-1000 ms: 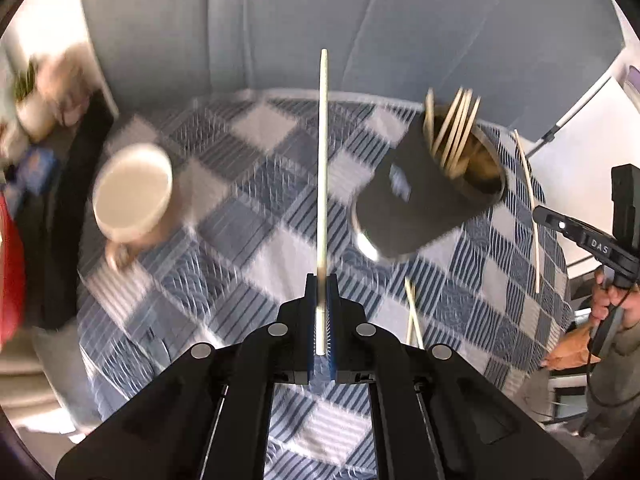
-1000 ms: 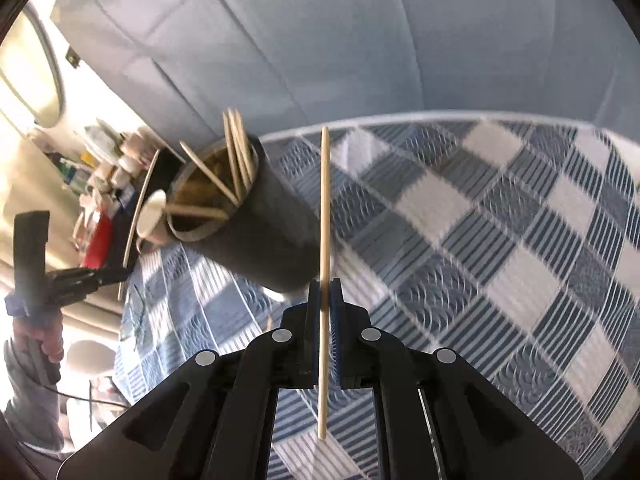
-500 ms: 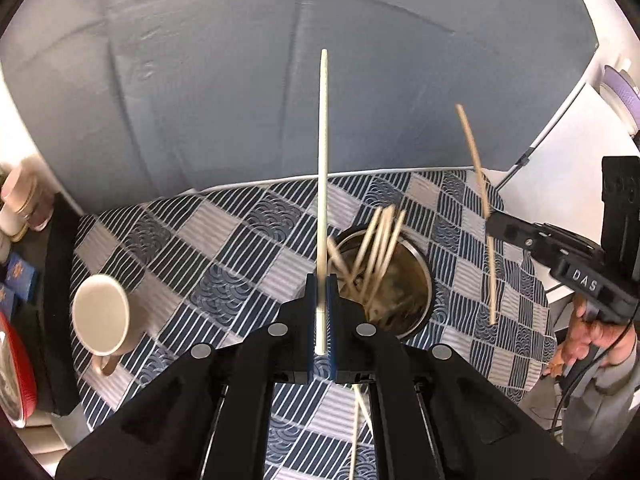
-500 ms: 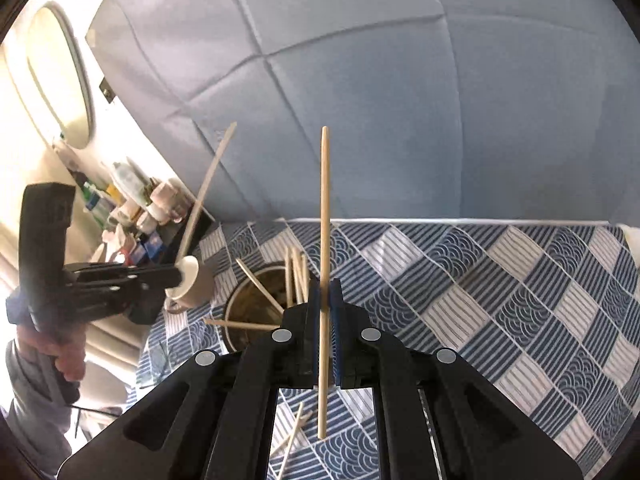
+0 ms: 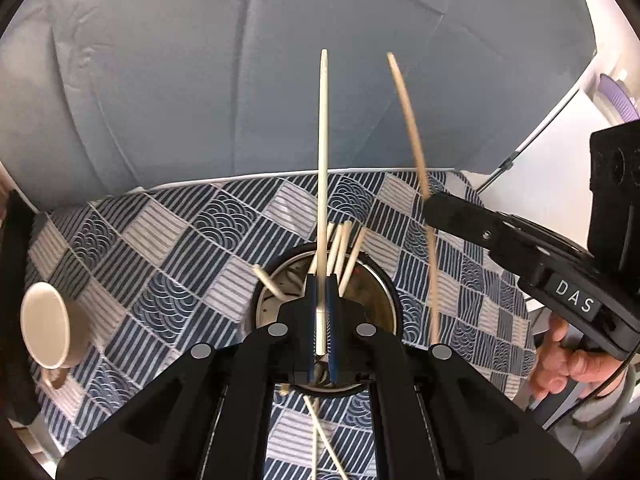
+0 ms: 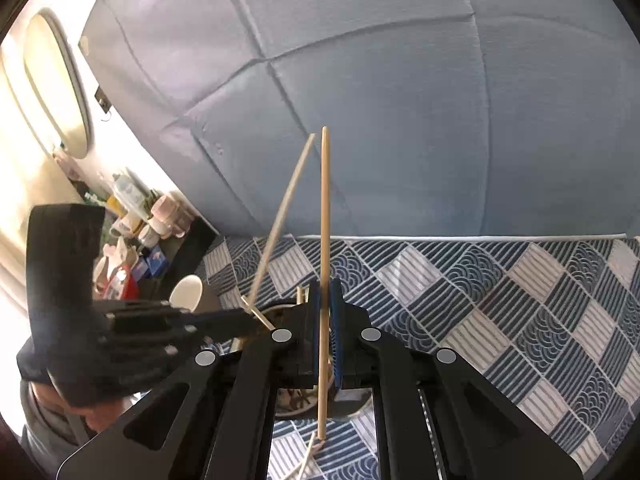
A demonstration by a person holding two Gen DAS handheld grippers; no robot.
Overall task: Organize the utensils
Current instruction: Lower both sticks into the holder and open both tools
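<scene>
Both grippers' [image 5: 320, 312] [image 6: 326, 320] jaws clamped, angled downward

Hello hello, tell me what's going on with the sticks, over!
Left tongs shut on one chopstick. Right tongs shut on another chopstick. Both above the holder cup. Loose chopsticks lying on the tablecloth.

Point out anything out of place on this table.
Loose chopsticks lie crossed on the checked tablecloth in front of the holder, while the others stand inside. Nothing looks spilled or damaged.

The left gripper [image 5: 321, 300] hides the near side of the holder [image 5: 384, 280]. Loose chopsticks [image 5: 320, 440] run off the bottom edge. The mug [image 6: 186, 292] is half hidden.
</scene>
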